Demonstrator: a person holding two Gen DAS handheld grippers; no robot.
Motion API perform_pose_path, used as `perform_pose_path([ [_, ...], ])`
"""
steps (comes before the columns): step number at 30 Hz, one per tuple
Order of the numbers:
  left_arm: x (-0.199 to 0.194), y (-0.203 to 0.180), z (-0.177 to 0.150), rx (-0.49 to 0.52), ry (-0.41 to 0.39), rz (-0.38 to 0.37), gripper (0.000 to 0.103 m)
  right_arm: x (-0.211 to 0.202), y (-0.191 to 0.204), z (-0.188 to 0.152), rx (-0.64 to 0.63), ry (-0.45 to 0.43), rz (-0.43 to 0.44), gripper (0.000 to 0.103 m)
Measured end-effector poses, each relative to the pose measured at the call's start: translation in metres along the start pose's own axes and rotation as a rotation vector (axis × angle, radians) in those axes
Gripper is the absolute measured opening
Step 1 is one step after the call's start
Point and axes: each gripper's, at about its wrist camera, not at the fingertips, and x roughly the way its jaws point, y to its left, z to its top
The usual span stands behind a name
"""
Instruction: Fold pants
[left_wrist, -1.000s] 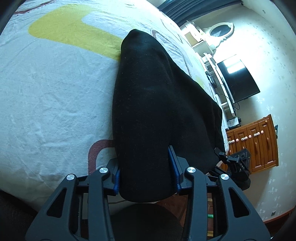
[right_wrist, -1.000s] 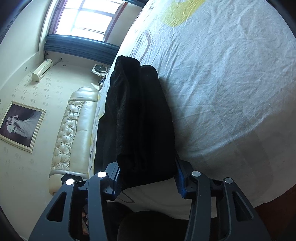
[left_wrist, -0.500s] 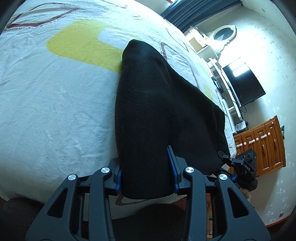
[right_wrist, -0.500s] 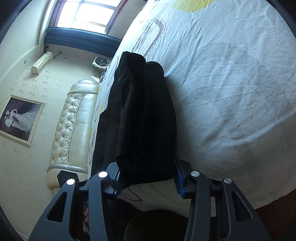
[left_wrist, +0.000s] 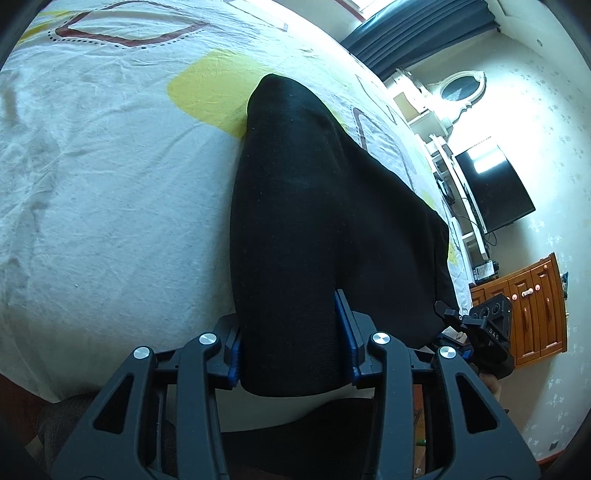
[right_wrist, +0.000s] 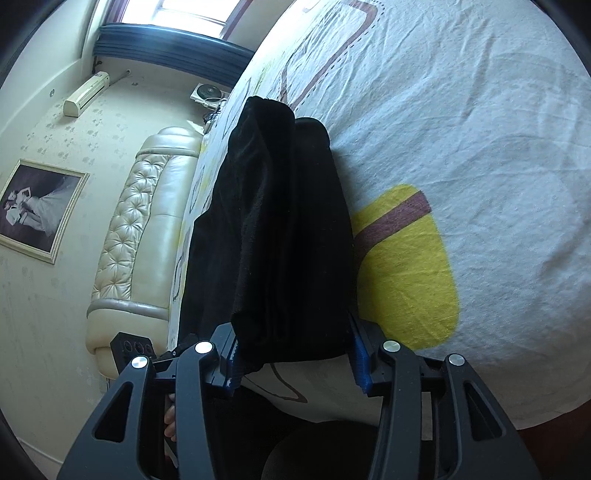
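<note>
Bed sheet (left_wrist: 110, 192): white, wrinkled, yellow patches and maroon outlines. Cream wallpaper with a faint motif. Upper right of the left wrist view: dark curtain (left_wrist: 417, 33), oval mirror (left_wrist: 461, 88), black TV (left_wrist: 495, 188), wooden cabinet (left_wrist: 532, 310) at right edge. Right wrist view: bright window (right_wrist: 192, 11) at top (overexposed), air conditioner (right_wrist: 86, 94), tufted cream headboard (right_wrist: 140, 236), framed picture (right_wrist: 37, 210) at left.
</note>
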Motion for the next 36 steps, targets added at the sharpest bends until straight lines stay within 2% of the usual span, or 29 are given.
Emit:
perform_pose_path([
  [5, -0.007, 0.023, 0.0, -0.056, 0.016, -0.16, 0.057, -0.006, -0.005, -0.003, 0.043, 0.013, 0.052, 0.07],
  [7, -0.019, 0.037, 0.001, -0.112, -0.014, -0.235, 0.069, -0.015, -0.004, -0.003, 0.002, 0.011, 0.008, 0.071],
  [9, -0.03, 0.046, 0.005, -0.129, -0.055, -0.272, 0.075, -0.023, 0.005, -0.001, -0.06, -0.007, -0.046, 0.075],
  [12, -0.033, 0.049, 0.019, -0.103, -0.062, -0.257, 0.076, -0.029, 0.01, 0.009, -0.111, -0.032, -0.07, 0.077],
  [17, -0.005, 0.044, 0.046, -0.112, -0.015, -0.289, 0.079, -0.011, 0.006, 0.04, -0.052, -0.051, -0.004, 0.077],
  [22, 0.031, 0.043, 0.072, -0.062, 0.071, -0.217, 0.079, 0.021, 0.01, 0.067, -0.037, -0.038, 0.031, 0.077],
  [24, 0.04, 0.039, 0.083, -0.038, 0.083, -0.203, 0.079, 0.03, 0.012, 0.076, -0.039, -0.034, 0.045, 0.077],
  [26, 0.046, 0.037, 0.094, -0.034, 0.085, -0.209, 0.079, 0.037, 0.015, 0.083, -0.033, -0.036, 0.065, 0.077],
  [30, 0.062, 0.041, 0.11, -0.091, 0.113, -0.256, 0.082, 0.048, 0.012, 0.091, 0.001, -0.04, 0.114, 0.078],
  [31, 0.065, 0.042, 0.112, -0.098, 0.116, -0.266, 0.082, 0.05, 0.013, 0.091, -0.006, -0.036, 0.116, 0.077],
  [33, 0.067, 0.04, 0.114, -0.094, 0.114, -0.258, 0.078, 0.053, 0.017, 0.09, -0.038, -0.028, 0.069, 0.058],
  [34, 0.069, 0.038, 0.115, -0.079, 0.111, -0.219, 0.058, 0.055, 0.016, 0.089, -0.045, -0.02, 0.027, 0.051],
  [35, 0.07, 0.04, 0.116, -0.06, 0.119, -0.16, 0.05, 0.055, 0.014, 0.088, -0.038, -0.022, 0.025, 0.048],
  [36, 0.072, 0.04, 0.116, -0.052, 0.124, -0.132, 0.045, 0.054, 0.011, 0.089, -0.033, -0.025, 0.033, 0.047],
])
